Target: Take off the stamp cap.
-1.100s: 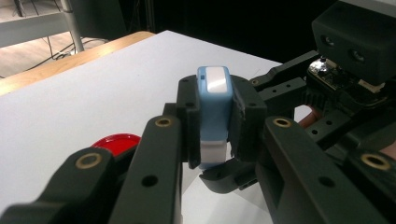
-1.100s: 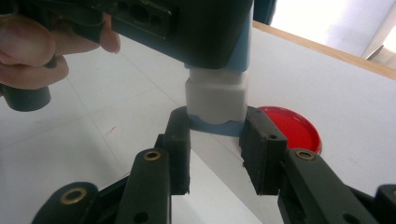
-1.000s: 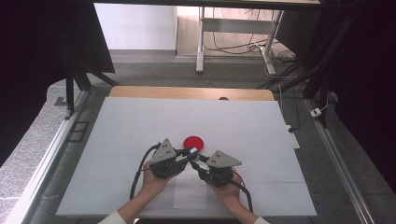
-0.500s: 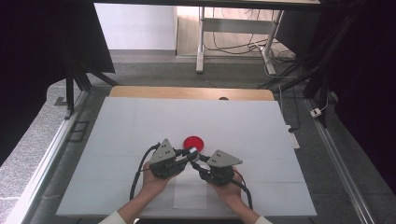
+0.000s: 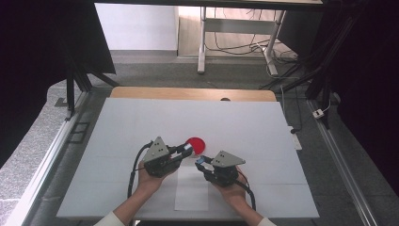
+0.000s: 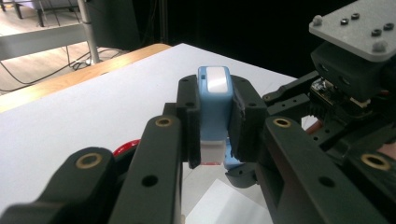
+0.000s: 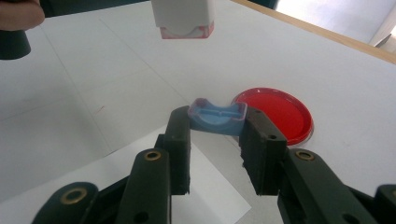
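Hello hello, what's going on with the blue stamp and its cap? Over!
Left tool shut on blue stamp, held above the table. Right tool shut on blue cap, cap off. Red lid on the table just beyond, not blocking.

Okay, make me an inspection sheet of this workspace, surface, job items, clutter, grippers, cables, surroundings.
Surface: white table top, wooden strip along the far edge, a white paper sheet near the person.
Job's things: blue-and-white stamp body with its white end down; small blue cap, off the stamp.
Clutter: red round lid lying flat on the table.
Grippers: left gripper shut on the stamp body; right gripper shut on the blue cap.
Cables: a black cable trails from each gripper; loose wires on the floor beyond.
Surroundings: dark curtains at both sides, a metal frame leg behind.
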`<state>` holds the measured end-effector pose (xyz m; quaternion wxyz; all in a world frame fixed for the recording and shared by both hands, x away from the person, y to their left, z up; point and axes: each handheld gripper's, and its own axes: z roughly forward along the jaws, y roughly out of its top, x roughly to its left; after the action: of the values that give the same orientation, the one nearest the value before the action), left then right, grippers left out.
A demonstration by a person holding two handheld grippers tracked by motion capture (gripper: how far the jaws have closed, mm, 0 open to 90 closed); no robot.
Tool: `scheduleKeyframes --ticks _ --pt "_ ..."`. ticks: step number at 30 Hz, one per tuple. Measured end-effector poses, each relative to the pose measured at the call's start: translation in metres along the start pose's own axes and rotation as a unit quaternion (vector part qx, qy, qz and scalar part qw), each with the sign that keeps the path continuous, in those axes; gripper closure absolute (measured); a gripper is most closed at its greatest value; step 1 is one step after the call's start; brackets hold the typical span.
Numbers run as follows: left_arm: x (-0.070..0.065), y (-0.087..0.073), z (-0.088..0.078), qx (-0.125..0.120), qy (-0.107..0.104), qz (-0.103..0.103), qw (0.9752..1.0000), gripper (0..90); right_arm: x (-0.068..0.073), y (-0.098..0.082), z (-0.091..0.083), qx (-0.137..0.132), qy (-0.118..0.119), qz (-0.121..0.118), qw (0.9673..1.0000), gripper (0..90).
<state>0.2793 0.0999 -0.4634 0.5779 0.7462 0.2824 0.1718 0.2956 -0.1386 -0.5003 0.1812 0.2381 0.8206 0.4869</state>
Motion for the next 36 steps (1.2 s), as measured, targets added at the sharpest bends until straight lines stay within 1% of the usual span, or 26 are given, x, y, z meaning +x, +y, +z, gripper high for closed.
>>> scheduleKeyframes --ticks 2,6,11,14,19,20,21,27,30,34,36 --pt "0.001 0.0 0.0 0.002 -0.002 -0.002 1.0 75.7 -0.001 0.0 -0.001 0.0 0.0 -0.007 1.0 64.6" --pt "0.004 -0.001 -0.001 0.003 -0.004 -0.008 1.0 75.6 -0.003 -0.001 -0.002 0.0 0.001 -0.008 1.0 64.5" --pt "0.005 -0.001 0.0 0.01 -0.007 -0.009 0.9999 75.6 -0.003 -0.001 -0.004 -0.002 0.0 -0.015 0.9999 64.5" --pt "0.005 -0.002 0.0 0.012 -0.007 -0.01 0.9999 75.6 -0.005 -0.002 -0.006 -0.002 0.0 -0.014 0.9999 64.4" --pt "0.006 -0.003 0.001 0.019 -0.006 -0.014 0.9997 75.5 -0.012 -0.005 -0.012 -0.003 0.001 -0.007 1.0 64.4" --pt "0.007 -0.003 0.001 0.02 -0.007 -0.015 0.9997 75.6 -0.013 -0.006 -0.013 -0.003 0.0 -0.006 1.0 64.4" --pt "0.007 -0.003 0.001 0.021 -0.008 -0.015 0.9996 75.6 -0.014 -0.007 -0.014 -0.005 -0.001 0.001 1.0 64.4" --pt "0.01 -0.005 0.002 0.03 -0.011 -0.022 0.9992 75.5 -0.026 -0.017 -0.026 -0.005 -0.006 0.011 0.9999 64.3" --pt "0.011 -0.005 0.002 0.031 -0.013 -0.025 0.9991 75.5 -0.031 -0.022 -0.035 -0.001 -0.015 0.015 0.9998 64.3" --pt "0.011 -0.005 0.002 0.034 -0.016 -0.024 0.999 75.5 -0.038 -0.029 -0.046 -0.003 -0.025 0.022 0.9994 64.3" --pt "0.011 -0.005 0.002 0.035 -0.019 -0.025 0.9989 75.5 -0.041 -0.034 -0.051 0.001 -0.032 0.022 0.9993 64.3"
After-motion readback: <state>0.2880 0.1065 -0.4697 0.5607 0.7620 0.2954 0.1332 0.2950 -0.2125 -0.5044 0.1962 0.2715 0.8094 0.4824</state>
